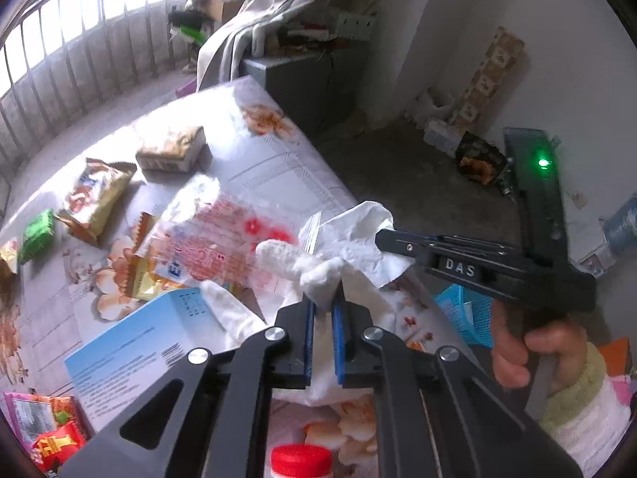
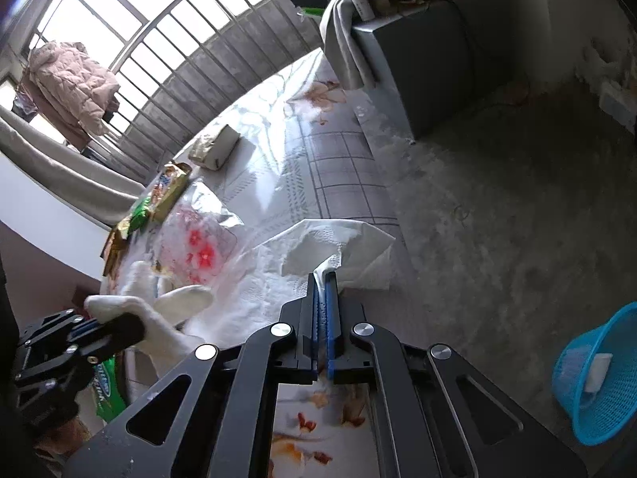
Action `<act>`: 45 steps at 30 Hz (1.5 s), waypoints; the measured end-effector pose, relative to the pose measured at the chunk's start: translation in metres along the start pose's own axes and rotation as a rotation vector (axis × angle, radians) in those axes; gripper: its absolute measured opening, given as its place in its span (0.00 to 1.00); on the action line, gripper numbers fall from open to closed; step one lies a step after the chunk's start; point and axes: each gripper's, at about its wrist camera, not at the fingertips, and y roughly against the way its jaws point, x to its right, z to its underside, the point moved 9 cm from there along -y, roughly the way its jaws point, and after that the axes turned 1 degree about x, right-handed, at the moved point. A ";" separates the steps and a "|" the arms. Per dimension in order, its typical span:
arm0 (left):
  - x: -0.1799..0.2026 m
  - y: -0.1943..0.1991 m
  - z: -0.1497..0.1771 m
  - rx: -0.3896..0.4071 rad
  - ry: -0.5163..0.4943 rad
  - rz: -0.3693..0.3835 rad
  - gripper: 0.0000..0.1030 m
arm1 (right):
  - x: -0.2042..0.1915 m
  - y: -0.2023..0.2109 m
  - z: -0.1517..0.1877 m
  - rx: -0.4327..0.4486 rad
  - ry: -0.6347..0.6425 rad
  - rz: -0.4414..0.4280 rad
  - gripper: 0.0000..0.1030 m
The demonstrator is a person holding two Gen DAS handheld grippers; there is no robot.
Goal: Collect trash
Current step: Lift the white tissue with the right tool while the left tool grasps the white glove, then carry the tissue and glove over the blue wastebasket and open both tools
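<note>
Left gripper (image 1: pixel 323 298) clamped on a white wad (image 1: pixel 318 279) over my counter (image 1: pixel 278 167) — right gripper (image 1: pixel 384 237) pinching the tissue sheet (image 1: pixel 358 239), blue box (image 1: pixel 139 354) just beside.

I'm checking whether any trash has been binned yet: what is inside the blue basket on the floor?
In the right wrist view, the blue basket holds one small white piece, leaning against its inner wall. Its near wall hides part of the bottom, and the frame edge cuts off its right side.
</note>
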 end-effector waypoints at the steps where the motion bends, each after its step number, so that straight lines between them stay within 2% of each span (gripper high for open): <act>1: 0.000 0.006 0.001 0.012 -0.005 0.000 0.07 | -0.001 0.004 0.000 0.008 -0.002 -0.007 0.02; 7: 0.001 0.057 0.011 0.118 -0.023 0.004 0.07 | 0.001 0.029 0.005 0.040 -0.043 -0.048 0.02; 15: -0.005 0.118 0.017 0.256 0.046 0.023 0.07 | 0.006 0.081 0.018 0.115 -0.089 -0.111 0.01; 22: 0.019 0.162 0.026 0.382 0.089 0.068 0.07 | 0.011 0.129 0.048 0.182 -0.185 -0.244 0.01; 25: 0.038 0.174 0.031 0.413 0.086 0.095 0.07 | 0.013 0.145 0.064 0.194 -0.242 -0.337 0.01; 28: 0.056 0.180 0.036 0.422 0.100 0.131 0.07 | 0.022 0.157 0.084 0.211 -0.297 -0.396 0.01; 35: 0.110 0.167 0.043 0.387 0.109 0.229 0.07 | 0.068 0.177 0.116 0.259 -0.445 -0.436 0.02; 40: 0.166 0.137 0.040 0.343 0.059 0.277 0.07 | 0.112 0.204 0.131 0.328 -0.523 -0.382 0.01; 43: 0.208 0.107 0.034 0.292 0.018 0.303 0.07 | 0.147 0.224 0.141 0.393 -0.569 -0.315 0.02; 45: 0.241 0.081 0.030 0.237 -0.007 0.339 0.07 | 0.175 0.237 0.150 0.432 -0.606 -0.235 0.02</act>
